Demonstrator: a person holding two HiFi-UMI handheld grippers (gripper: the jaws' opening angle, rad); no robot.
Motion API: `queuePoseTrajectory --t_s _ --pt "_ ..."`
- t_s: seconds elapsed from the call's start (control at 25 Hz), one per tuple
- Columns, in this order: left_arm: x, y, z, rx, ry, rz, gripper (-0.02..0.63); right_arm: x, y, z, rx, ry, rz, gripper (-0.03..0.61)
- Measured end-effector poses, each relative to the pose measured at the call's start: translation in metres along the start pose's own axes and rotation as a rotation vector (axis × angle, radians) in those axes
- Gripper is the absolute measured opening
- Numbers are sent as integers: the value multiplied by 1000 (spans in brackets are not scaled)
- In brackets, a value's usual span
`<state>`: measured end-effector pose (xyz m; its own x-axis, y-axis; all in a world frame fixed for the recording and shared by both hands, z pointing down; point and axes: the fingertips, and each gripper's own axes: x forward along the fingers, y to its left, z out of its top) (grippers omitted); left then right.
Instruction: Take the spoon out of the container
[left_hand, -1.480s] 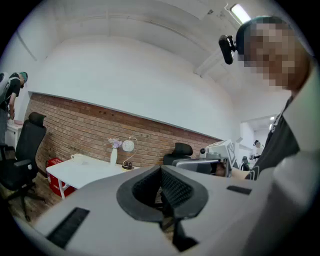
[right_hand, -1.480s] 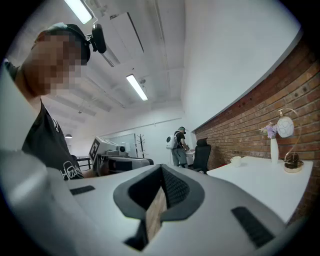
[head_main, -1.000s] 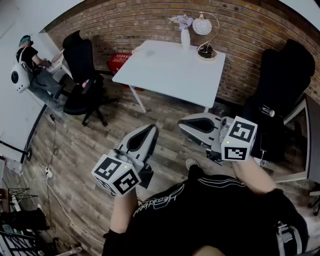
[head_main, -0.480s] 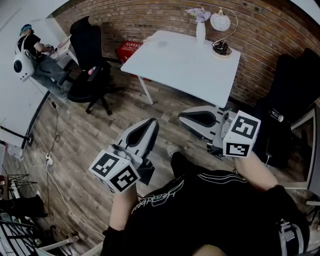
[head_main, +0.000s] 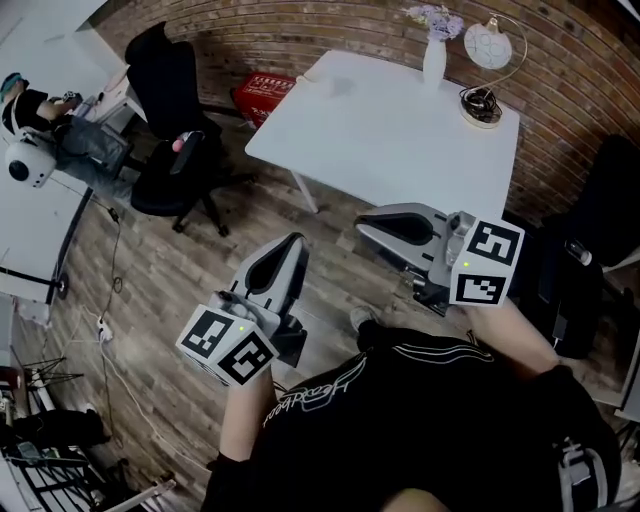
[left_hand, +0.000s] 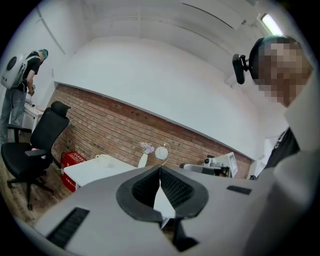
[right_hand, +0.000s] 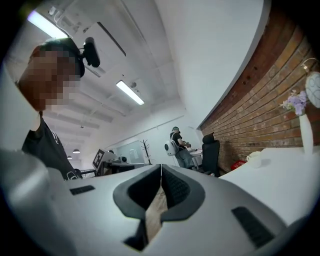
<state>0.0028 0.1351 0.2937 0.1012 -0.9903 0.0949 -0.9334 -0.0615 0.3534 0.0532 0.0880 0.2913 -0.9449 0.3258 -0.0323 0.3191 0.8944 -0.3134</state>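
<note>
No spoon shows in any view. A white cup-like container (left_hand: 103, 159) stands at the far left corner of the white table (head_main: 380, 130), also seen as the cup (right_hand: 254, 158) in the right gripper view; what is inside it cannot be made out. My left gripper (head_main: 291, 245) hangs over the wooden floor, short of the table, with its jaws shut and nothing between them (left_hand: 160, 170). My right gripper (head_main: 364, 226) is level with the table's near edge, pointing left, also shut and empty (right_hand: 161, 167).
A white vase with flowers (head_main: 434, 60) and a round lamp (head_main: 485, 60) stand at the table's far right. A red crate (head_main: 262, 92) sits behind the table by the brick wall. Black office chairs (head_main: 170, 150) stand left and right; a person (head_main: 40, 110) sits at a desk far left.
The table has come nearer and slid right in the head view. Both grippers keep their pose in front of the body and stay shut.
</note>
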Motion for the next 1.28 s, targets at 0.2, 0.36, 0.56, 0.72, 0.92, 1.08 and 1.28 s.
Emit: queuePoseTrajectory --t_s 0.2,0.36,0.56,0.72,0.92,1.08,1.28 --pt "75 69 29 -17 27 -37 6 47 -95 25 -24 34 -40 -3" --pt "110 96 62 -99 -2 -118 5 76 -137 49 -66 35 -49 -3" --pt "138 138 85 -60 -17 -87 6 91 -181 66 -50 3 -55 -3" --pt "166 190 92 -54 -11 -19 5 110 -224 69 -19 -4 -97 -3" --pt "209 254 103 -102 33 -42 6 140 -276 74 8 -15 -173 -3" --pt "253 304 112 -139 101 -70 6 157 -328 86 7 -11 -273 -3" --pt "310 366 113 -136 183 -91 6 172 -389 93 40 -13 -394 -3"
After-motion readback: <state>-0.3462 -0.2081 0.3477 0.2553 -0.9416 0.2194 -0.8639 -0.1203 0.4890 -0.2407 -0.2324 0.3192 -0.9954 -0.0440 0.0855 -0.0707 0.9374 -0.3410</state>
